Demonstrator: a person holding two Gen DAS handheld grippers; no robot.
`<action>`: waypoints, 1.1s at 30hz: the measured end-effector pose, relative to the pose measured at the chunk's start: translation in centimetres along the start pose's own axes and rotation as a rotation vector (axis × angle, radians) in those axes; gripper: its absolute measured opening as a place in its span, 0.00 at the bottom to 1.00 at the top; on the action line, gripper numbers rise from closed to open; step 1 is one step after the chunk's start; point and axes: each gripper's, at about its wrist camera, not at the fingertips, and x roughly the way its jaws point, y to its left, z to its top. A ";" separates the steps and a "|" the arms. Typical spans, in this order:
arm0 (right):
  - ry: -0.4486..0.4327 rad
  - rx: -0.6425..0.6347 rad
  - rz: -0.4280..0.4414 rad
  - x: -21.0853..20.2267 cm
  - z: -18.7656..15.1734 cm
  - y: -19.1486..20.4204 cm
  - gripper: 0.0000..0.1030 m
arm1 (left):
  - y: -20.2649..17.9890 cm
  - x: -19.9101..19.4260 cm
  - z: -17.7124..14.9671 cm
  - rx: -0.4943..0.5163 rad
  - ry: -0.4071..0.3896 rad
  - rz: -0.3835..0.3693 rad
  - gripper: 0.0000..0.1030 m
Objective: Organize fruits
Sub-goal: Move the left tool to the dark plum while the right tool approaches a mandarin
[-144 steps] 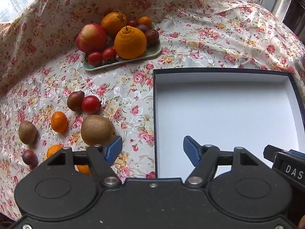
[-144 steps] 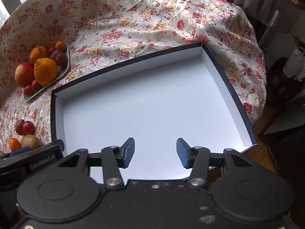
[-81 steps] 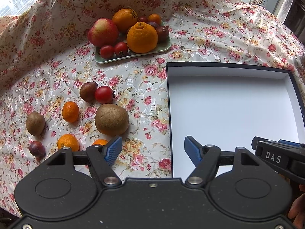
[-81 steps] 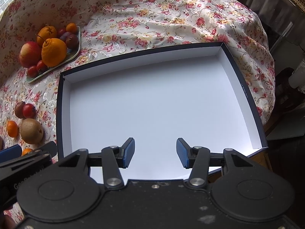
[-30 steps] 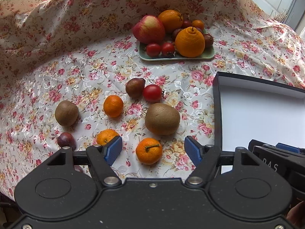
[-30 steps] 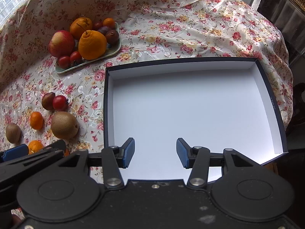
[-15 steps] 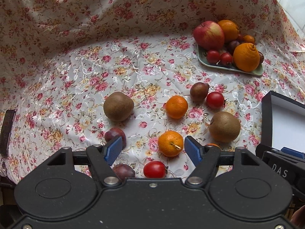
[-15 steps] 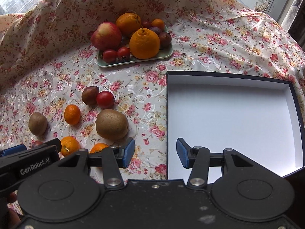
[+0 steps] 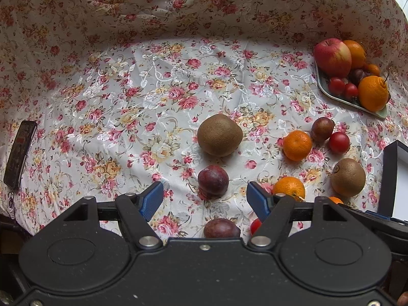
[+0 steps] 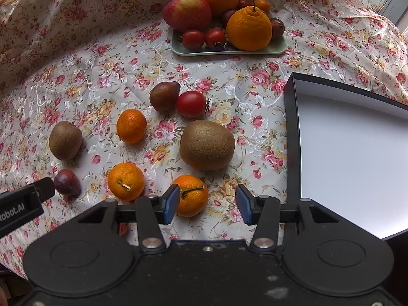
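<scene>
Loose fruits lie on the floral cloth. In the left wrist view my left gripper (image 9: 205, 200) stands open above a dark plum (image 9: 213, 181), which shows between the blue fingertips without touching them. A kiwi (image 9: 219, 134) lies beyond it and a second plum (image 9: 221, 228) lies under the gripper. In the right wrist view my right gripper (image 10: 207, 205) hovers over a stemmed mandarin (image 10: 192, 195). The fruit sits close to the left pad and neither pad presses on it. Its jaws are closing. A large kiwi (image 10: 207, 144) lies just beyond.
A green plate (image 10: 229, 51) piled with an apple, oranges and tomatoes stands at the back. A dark-walled box (image 10: 290, 127) with a white floor lies on the right. More mandarins, a tomato (image 10: 191, 103) and a kiwi (image 10: 65, 140) are scattered about. A dark remote-like object (image 9: 20, 153) lies far left.
Both grippers have swung left, away from the box and over the loose fruits. The plum now sits between the left fingers. The right gripper now has the stemmed mandarin between slightly narrower jaws.
</scene>
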 end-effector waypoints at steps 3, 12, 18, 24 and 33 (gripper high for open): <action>0.001 0.017 0.001 0.7 0.2 0.5 0.49 | 0.8 -0.2 0.0 -0.009 0.001 -0.015 0.72; 0.108 -0.012 -0.054 4.0 0.4 2.8 0.49 | 1.8 -0.5 0.0 -0.012 -0.003 -0.025 0.72; 0.024 -0.088 -0.100 4.5 -0.6 4.7 0.49 | 2.2 -0.8 0.1 -0.017 -0.008 -0.033 0.72; -0.023 -0.024 -0.056 4.8 -1.1 3.7 0.51 | 2.9 -0.7 0.4 -0.002 -0.024 -0.024 0.72; -0.031 -0.014 -0.062 4.8 -1.3 3.6 0.57 | 3.7 -0.5 0.6 -0.034 -0.017 -0.037 0.72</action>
